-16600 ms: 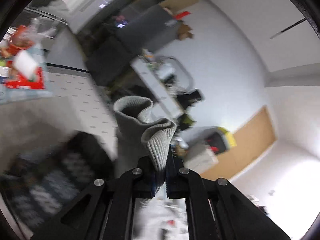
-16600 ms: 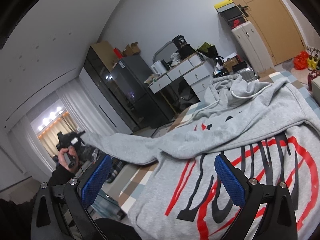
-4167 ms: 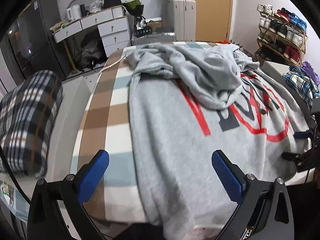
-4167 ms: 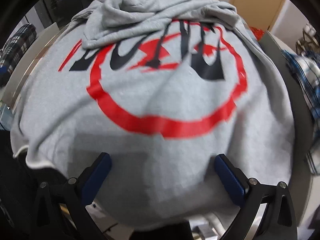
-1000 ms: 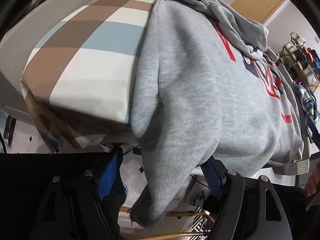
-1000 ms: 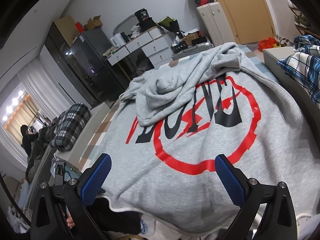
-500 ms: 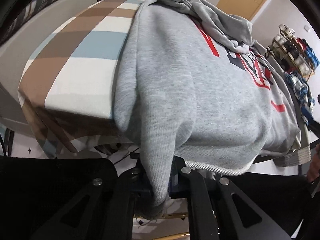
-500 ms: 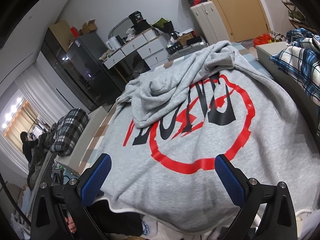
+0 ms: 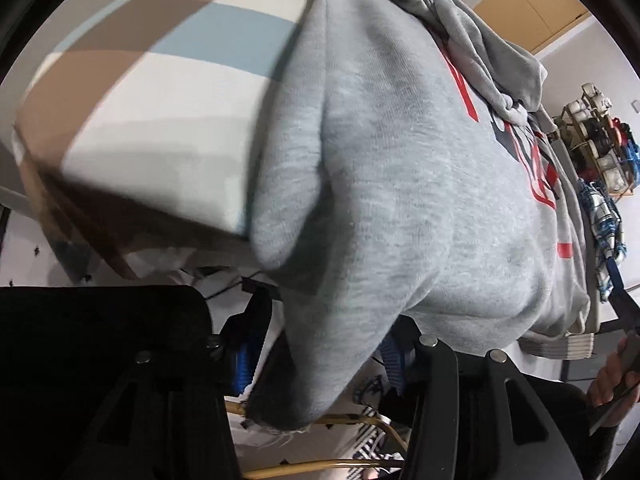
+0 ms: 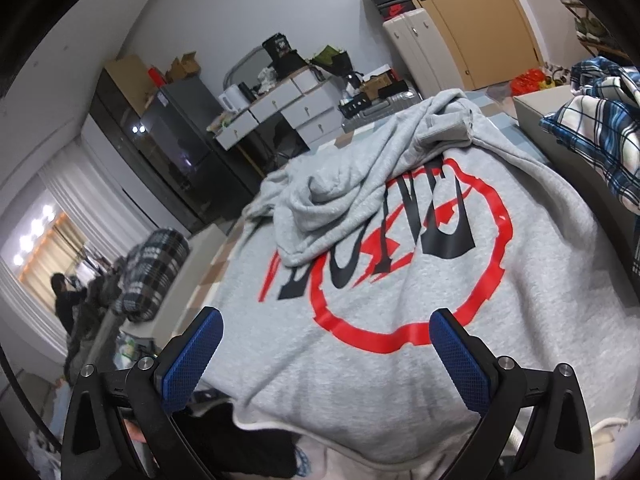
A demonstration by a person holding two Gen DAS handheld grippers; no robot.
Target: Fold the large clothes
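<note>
A grey hoodie (image 9: 400, 180) with a red and black print lies spread on the striped bed cover (image 9: 160, 100). Its near left corner hangs over the bed's edge. That corner droops between the jaws of my left gripper (image 9: 320, 364), which are opening; the blue pads (image 9: 246, 360) stand clear of the cloth. In the right wrist view the hoodie (image 10: 400, 280) has its hood and sleeves bunched (image 10: 340, 184) on the upper chest. My right gripper (image 10: 326, 356) is open wide just above the near hem, with nothing between its fingers.
A blue plaid garment (image 10: 600, 140) lies at the right of the bed and a dark plaid pillow (image 10: 154, 272) at the left. A desk with drawers (image 10: 288, 108) stands behind. A shoe rack (image 9: 592, 140) is at the right. A hand (image 9: 616, 376) shows at the right edge.
Half a second ago my left jaws were shut on the hanging corner; now they have parted and the cloth hangs loose between them. The right gripper has barely moved.
</note>
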